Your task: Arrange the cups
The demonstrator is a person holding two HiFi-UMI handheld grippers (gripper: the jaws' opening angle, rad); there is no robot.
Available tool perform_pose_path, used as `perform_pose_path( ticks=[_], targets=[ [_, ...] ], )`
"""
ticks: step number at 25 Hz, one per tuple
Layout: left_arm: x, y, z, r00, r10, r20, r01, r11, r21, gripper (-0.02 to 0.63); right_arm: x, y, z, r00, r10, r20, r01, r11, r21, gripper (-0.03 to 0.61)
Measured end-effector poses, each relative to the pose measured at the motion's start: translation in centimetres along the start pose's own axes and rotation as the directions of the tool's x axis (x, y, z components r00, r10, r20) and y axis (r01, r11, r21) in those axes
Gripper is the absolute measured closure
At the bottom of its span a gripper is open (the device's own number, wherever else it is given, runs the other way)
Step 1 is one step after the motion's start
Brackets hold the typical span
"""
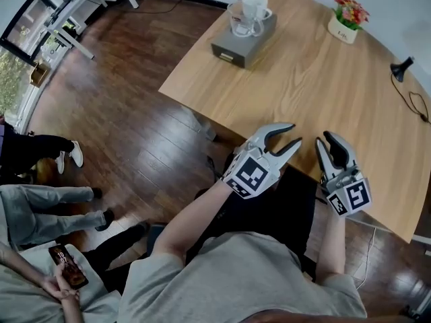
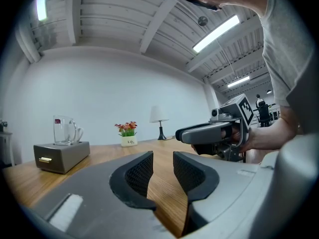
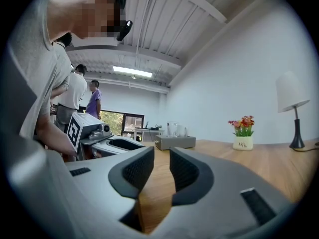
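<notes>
Two cups untouched, both claws empty and waiting.

Parked together at upper centre of the head view: glass mug [image 1: 242, 20] and white cup [image 1: 255, 7], touching or nearly so, atop a grey drawer box [image 1: 236, 48] near the far edge of the worktop [image 1: 316, 86]. Probably just the starting spot, with open wood all round for rearranging. Further out, flower pot [image 1: 346, 19] at upper right and black lamp [image 1: 402, 68] at the right edge. Well apart from all that, at lower centre: left claw [image 1: 293, 134] parted narrowly with nothing between, right claw [image 1: 324, 138] just beside it, likewise narrow and empty. Held level at the near edge and aimed up the frame, seemingly poised for a reach.
</notes>
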State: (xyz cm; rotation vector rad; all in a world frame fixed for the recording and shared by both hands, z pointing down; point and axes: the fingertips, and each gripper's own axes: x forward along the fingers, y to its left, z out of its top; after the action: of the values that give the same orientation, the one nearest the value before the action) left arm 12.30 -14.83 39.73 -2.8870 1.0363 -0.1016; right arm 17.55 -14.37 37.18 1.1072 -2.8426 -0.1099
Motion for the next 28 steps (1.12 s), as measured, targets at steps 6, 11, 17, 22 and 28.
perform_pose_path(
  ticks=[6,11,17,22,28],
  targets=[
    [-0.08,-0.06,0.04,1.000,0.001,-0.001,-0.001,1.000,0.003,0.492,0.01,0.06,-0.03,1.000,0.003,-0.005,-0.003,1.000,-0.006,0.485],
    [-0.05,-0.03,-0.03,1.000,0.000,0.000,0.000,1.000,0.004,0.492,0.06,0.07,-0.21,1.000,0.005,-0.013,-0.005,1.000,-0.008,0.485],
    [-0.05,-0.09,0.02,1.000,-0.002,-0.002,0.002,1.000,0.006,0.492,0.00,0.04,-0.25,1.000,0.001,-0.022,-0.001,1.000,-0.011,0.486],
    [-0.06,-0.08,-0.04,1.000,0.000,-0.001,0.000,1.000,0.004,0.493,0.08,-0.05,-0.69,0.999,-0.005,-0.042,0.004,1.000,-0.019,0.491],
    [-0.02,-0.04,0.02,1.000,0.001,-0.003,-0.001,1.000,0.008,0.492,0.16,-0.09,-0.75,0.999,-0.006,-0.047,0.005,1.000,-0.019,0.491]
  ],
)
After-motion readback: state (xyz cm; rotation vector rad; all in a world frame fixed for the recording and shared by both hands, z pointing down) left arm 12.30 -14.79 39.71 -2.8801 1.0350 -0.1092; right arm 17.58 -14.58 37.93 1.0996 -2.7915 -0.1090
